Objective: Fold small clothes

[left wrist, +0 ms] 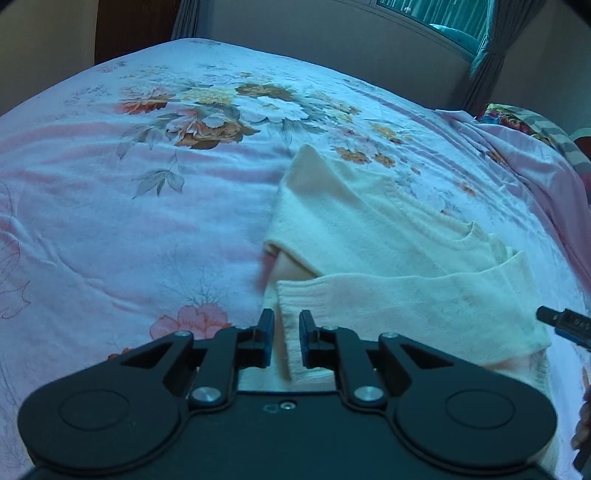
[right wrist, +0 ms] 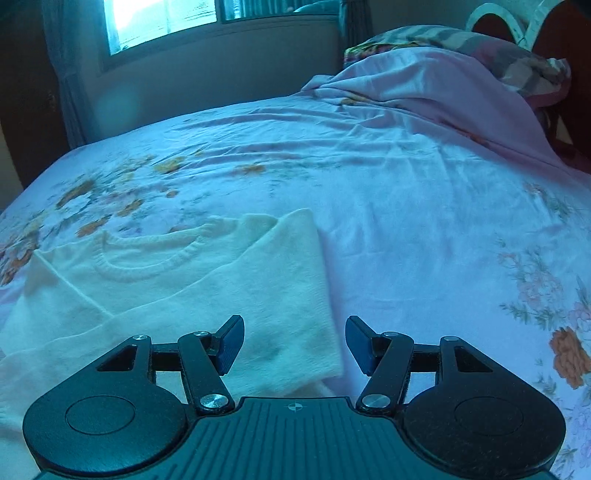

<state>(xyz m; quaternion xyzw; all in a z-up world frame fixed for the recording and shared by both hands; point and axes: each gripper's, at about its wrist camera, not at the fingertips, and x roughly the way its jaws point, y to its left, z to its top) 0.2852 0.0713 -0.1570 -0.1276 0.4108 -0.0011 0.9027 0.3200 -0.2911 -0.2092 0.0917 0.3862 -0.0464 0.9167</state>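
A cream knitted sweater (left wrist: 388, 236) lies flat on the floral bed sheet (left wrist: 129, 221). One sleeve is folded across its body, and the ribbed cuff (left wrist: 291, 299) ends right at my left gripper (left wrist: 287, 321). Its jaws stand a little apart, with the cuff's edge in the gap and the pads not pressing on it. In the right wrist view the sweater (right wrist: 147, 295) fills the lower left, its neckline towards the far side. My right gripper (right wrist: 294, 318) hovers wide open over the sweater's folded right edge, holding nothing. The tip of the right gripper (left wrist: 565, 325) shows at the right edge of the left wrist view.
A pink blanket (right wrist: 424, 74) is heaped over pillows at the head of the bed, against the headboard (right wrist: 498, 14). A window (right wrist: 159, 18) and curtains (left wrist: 487, 55) stand beyond the far edge. The sheet (right wrist: 424, 240) spreads to the right of the sweater.
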